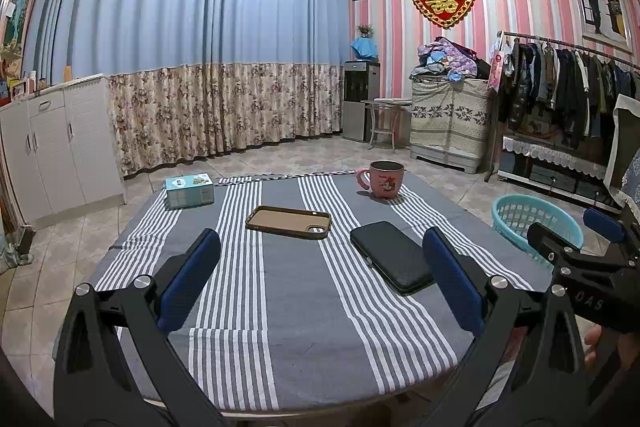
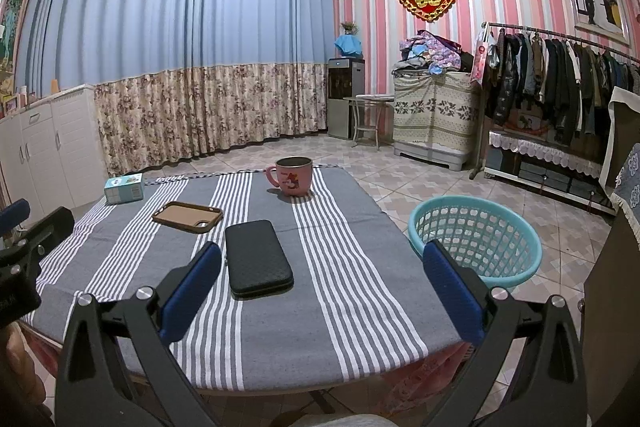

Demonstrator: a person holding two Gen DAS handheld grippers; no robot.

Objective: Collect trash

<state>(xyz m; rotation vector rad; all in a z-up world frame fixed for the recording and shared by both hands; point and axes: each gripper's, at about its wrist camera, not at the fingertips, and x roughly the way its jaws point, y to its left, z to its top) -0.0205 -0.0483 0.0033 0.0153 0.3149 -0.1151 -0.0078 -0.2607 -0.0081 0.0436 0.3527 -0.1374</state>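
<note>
On the striped table [image 1: 280, 307], near the pink cup [image 1: 385, 179], lay a brown phone case [image 1: 289, 221] and a black wallet [image 1: 394, 257], both flat and apart from the cup. Farther left of the cup stood a small tissue box [image 1: 189, 190]. No obvious trash visible on the cloth; cannot tell which item counted as trash. Beside the table, right of the cup and lower, stood a teal basket [image 2: 476, 239], probably placed there to receive the trash. Left gripper [image 1: 320, 277] spread wide, holding nothing, above the near edge. Right gripper [image 2: 322, 285] also released and empty, between wallet and basket, likely ready to pick.
</note>
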